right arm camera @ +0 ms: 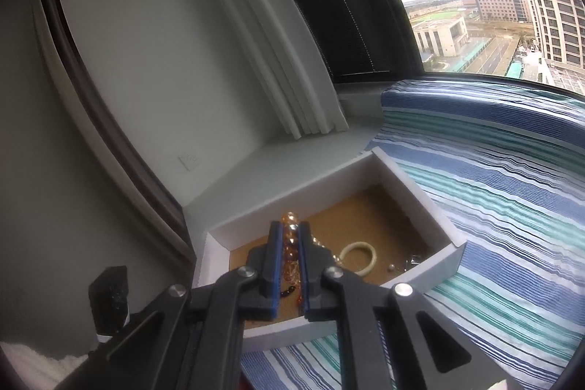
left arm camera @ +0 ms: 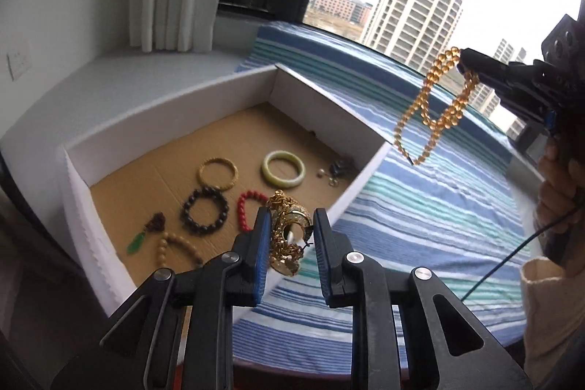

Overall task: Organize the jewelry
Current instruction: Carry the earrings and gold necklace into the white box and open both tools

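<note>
While poised above the box (left arm camera: 204, 90), both grippers hold jewelry.

Left tongs (left arm camera: 289, 236) grip gold bracelet (left arm camera: 289, 233) w/ amber necklace (left arm camera: 435, 105) dangling right.

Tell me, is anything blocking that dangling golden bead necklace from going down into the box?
Nothing visible does. The right gripper holds the bead necklace in the air above the striped cloth, beside the open-topped box. The box has no lid, and much of its floor is bare.

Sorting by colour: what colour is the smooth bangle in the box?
Pale green smooth bangle; left wrist view shows it best.
</note>
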`<state>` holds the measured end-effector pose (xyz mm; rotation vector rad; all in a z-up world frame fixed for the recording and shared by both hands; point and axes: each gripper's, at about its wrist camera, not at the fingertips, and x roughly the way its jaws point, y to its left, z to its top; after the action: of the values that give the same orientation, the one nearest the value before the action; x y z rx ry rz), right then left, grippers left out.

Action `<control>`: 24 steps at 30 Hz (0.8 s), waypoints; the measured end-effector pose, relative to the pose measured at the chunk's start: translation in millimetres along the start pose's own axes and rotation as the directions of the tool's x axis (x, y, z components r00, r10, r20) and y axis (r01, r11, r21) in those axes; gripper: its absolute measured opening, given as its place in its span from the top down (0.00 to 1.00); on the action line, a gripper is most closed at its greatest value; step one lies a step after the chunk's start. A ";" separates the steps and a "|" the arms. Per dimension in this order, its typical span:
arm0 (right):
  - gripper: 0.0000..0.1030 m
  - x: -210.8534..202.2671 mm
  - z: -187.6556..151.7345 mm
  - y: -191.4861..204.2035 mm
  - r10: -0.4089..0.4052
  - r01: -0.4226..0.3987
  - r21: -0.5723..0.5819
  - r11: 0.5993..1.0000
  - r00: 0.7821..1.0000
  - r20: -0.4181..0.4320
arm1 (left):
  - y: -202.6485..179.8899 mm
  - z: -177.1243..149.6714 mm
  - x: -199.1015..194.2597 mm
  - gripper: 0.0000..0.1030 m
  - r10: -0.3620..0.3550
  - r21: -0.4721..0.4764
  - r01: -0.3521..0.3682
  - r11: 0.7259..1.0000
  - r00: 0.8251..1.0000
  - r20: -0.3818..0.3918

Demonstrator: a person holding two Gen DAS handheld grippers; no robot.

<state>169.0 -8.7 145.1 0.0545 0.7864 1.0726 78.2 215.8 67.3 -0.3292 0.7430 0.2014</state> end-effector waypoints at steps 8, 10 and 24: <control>0.92 93.4 -7.3 6.8 0.022 -0.023 -0.010 1.000 0.993 -0.118 | 62.1 10.2 57.3 0.79 0.223 -0.047 -0.226 0.973 0.974 -0.045; 0.92 121.0 -14.9 5.8 -0.004 0.000 -0.025 1.000 0.987 -0.159 | 69.2 5.5 73.1 0.79 0.252 -0.038 -0.255 0.966 0.965 -0.075; 0.89 197.4 -68.3 -13.0 -0.168 0.145 -0.098 0.985 0.933 -0.317 | 69.4 -11.8 98.6 0.63 0.300 -0.040 -0.307 0.951 0.946 -0.124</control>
<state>185.1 120.8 -18.4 -0.2499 1.0286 0.9683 121.4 282.3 -24.3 -0.2823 0.9041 0.5001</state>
